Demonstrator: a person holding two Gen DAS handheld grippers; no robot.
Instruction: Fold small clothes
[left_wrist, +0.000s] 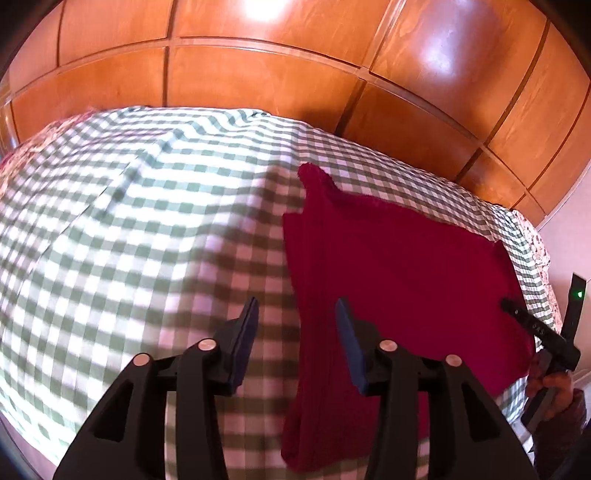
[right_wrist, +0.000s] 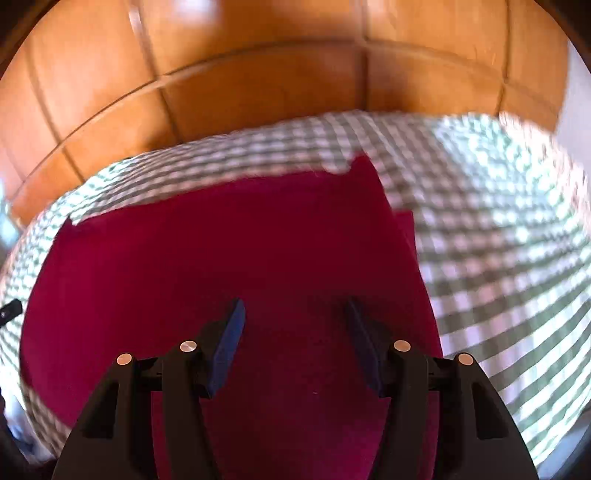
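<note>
Left wrist view first: the left gripper (left_wrist: 295, 314) is parted about halfway with nothing pinched between the blue pads (left_wrist: 245, 345). It hangs over the green-and-white checked cloth (left_wrist: 147, 229), right at the left edge of the red knit garment (left_wrist: 399, 280). That garment lies spread flat on the right half of the cloth, with a narrow strip of it running down toward the bottom of the picture and a small tab sticking up at its far corner. Way off at the right edge you can see the other tool, the right gripper (left_wrist: 517, 310), gripped by a hand (left_wrist: 554, 391), near the garment's right border. Behind everything is a glossy wooden panelled wall (left_wrist: 295, 66).

Right wrist view, pretty blurry: the right gripper (right_wrist: 295, 314) is also spread roughly halfway and empty, poised straight above the red knit garment (right_wrist: 221, 258), which fills the middle and left of the picture. Checked cloth (right_wrist: 498, 240) shows around it, mostly to the right. A bit of black tool pokes in at the far left edge, too small to make out. Same wooden panelling (right_wrist: 258, 55) behind.
</note>
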